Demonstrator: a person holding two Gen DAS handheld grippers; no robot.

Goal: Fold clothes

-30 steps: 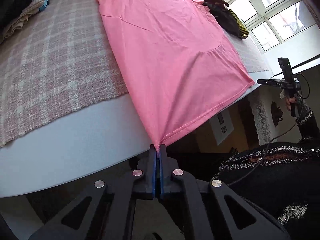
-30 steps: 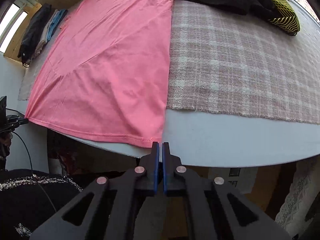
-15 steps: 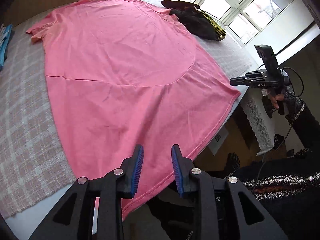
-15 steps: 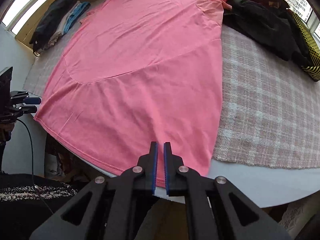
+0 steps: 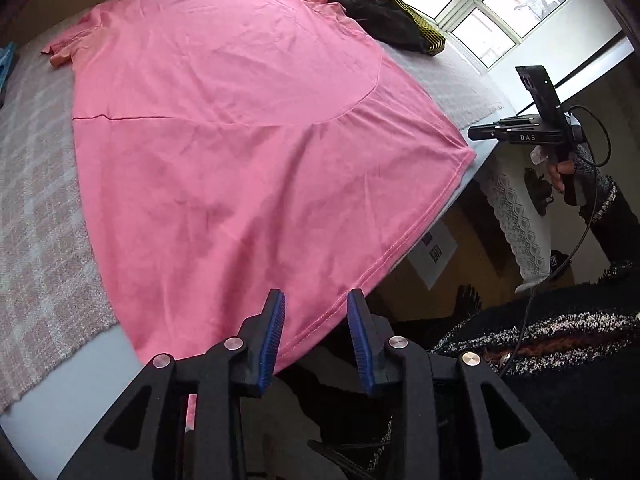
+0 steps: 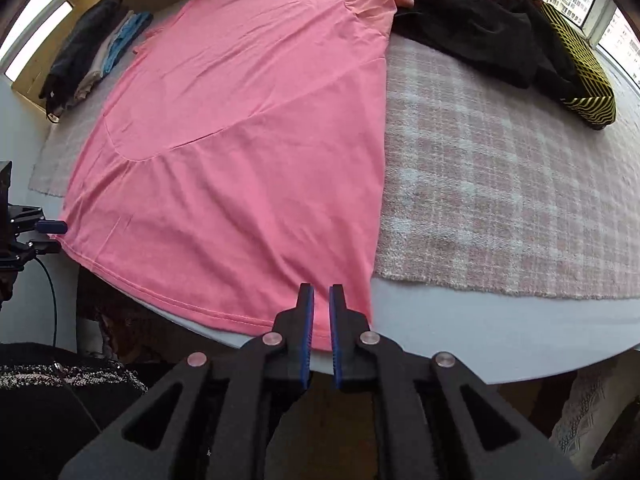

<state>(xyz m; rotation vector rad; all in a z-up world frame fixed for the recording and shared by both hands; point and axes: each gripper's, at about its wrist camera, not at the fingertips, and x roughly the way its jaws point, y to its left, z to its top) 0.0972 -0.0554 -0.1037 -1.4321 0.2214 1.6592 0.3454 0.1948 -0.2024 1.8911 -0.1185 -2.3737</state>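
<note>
Left wrist view: the pink shirt (image 5: 240, 140) lies flat on the worktop (image 5: 60, 396), long axis running from the near hem to the far collar by the windows (image 5: 480, 4). The left claw (image 5: 316, 336) is spread wide and empty above the hem. A plaid cloth (image 5: 36, 220) covers the worktop.

Right wrist view: the shirt (image 6: 248, 152) points hem-near. The right claw (image 6: 321, 332) is slightly parted, gripping nothing, over the hem's corner. Dark clothes (image 6: 500, 24) lie far right, folded clothes (image 6: 92, 48) far left.
</note>
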